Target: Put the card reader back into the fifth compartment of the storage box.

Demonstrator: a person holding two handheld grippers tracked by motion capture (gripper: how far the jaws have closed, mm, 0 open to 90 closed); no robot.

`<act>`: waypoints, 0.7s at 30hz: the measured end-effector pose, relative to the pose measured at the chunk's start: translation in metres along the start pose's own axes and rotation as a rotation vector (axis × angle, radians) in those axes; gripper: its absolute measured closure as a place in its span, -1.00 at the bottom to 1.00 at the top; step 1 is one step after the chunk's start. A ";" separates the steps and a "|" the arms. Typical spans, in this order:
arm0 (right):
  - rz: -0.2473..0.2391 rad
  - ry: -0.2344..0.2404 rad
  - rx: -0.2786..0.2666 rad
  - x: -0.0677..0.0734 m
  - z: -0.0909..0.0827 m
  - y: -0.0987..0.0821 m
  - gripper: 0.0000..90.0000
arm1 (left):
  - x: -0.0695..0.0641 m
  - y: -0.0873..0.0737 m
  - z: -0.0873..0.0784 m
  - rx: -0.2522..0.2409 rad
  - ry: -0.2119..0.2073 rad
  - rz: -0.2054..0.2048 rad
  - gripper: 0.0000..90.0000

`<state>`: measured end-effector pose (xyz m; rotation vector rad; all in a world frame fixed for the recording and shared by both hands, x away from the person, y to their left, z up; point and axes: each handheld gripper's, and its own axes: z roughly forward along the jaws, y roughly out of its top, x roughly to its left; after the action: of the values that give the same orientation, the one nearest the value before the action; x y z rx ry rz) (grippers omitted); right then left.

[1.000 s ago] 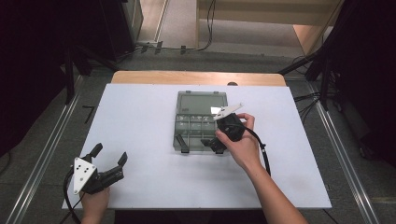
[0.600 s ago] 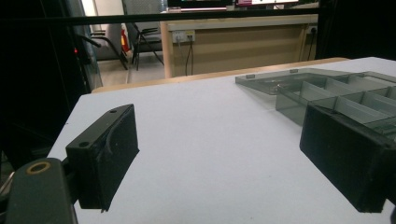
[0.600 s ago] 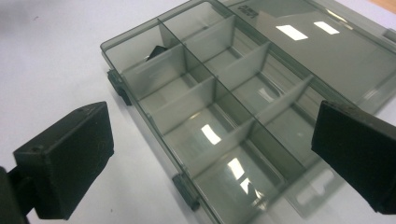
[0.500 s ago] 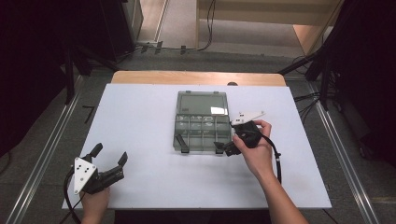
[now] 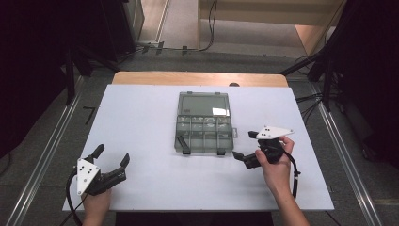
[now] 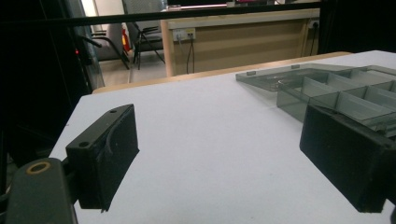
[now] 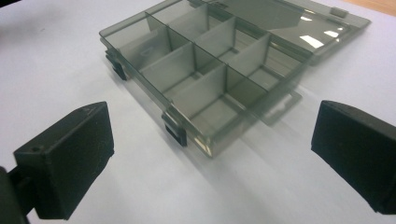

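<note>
Right hand-held gripper (image 5: 244, 147) is hovering just off the front right corner of the compartment box (image 5: 204, 127), jaws spread wide and holding nothing. In the right gripper view the two black jaws are framing the box's near corner without touching it — one of the box's dark latches (image 7: 175, 129) is sitting between them, farther out.

Left hand-held gripper (image 5: 111, 162) is resting low at the front left of the surface (image 5: 141, 122), well apart from the box, jaws also spread and gripping nothing. In the left gripper view bare white surface is lying between its jaws, with the box off to the right.

The box is sitting near the middle of the surface, slightly toward the far edge — smoky translucent plastic, lid (image 5: 203, 104) lying open flat on the far side. Dividers are splitting the tray into small compartments; I cannot tell whether anything is lying in them. Two dark latches are hanging off the front edge.
</note>
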<state>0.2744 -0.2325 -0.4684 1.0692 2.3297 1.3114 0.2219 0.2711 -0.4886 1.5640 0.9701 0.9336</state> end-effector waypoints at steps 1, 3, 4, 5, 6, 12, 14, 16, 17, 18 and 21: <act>0.005 -0.008 -0.008 0.000 -0.003 -0.004 -1.00 | 0.000 0.000 0.000 0.001 0.000 0.002 -0.74; 0.006 -0.014 -0.016 -0.002 -0.008 -0.011 -1.00 | 0.000 0.000 0.000 0.001 0.001 0.003 -0.74; 0.006 -0.019 -0.018 -0.002 -0.011 -0.013 -1.00 | 0.000 0.000 0.000 0.002 0.002 0.002 -0.74; 0.004 -0.028 -0.022 -0.003 -0.014 -0.015 -1.00 | 0.000 0.000 0.000 0.004 0.004 0.001 -0.74; -0.004 -0.033 -0.026 -0.004 -0.017 -0.017 -1.00 | 0.000 0.000 0.000 0.005 0.006 0.001 -0.74; 0.016 -0.060 -0.046 -0.011 -0.031 -0.036 -1.00 | 0.001 0.000 -0.001 -0.002 0.003 -0.011 -0.74; 0.030 -0.066 -0.059 -0.013 -0.035 -0.043 -1.00 | 0.002 0.000 -0.001 -0.001 0.003 -0.013 -0.74; 0.039 -0.069 -0.059 -0.016 -0.039 -0.049 -1.00 | 0.002 0.000 -0.001 -0.002 0.002 -0.016 -0.74; 0.049 -0.070 -0.060 -0.017 -0.040 -0.051 -1.00 | 0.002 0.000 -0.001 -0.002 0.001 -0.016 -0.74; 0.052 -0.073 -0.065 -0.019 -0.042 -0.053 -1.00 | 0.003 0.000 -0.001 -0.003 0.001 -0.018 -0.74; 0.069 -0.073 -0.081 -0.022 -0.047 -0.059 -1.00 | 0.003 0.000 -0.001 -0.007 0.000 -0.025 -0.74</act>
<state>0.2366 -0.2967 -0.4932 1.1616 2.1857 1.3553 0.2222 0.2746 -0.4882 1.5431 0.9836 0.9187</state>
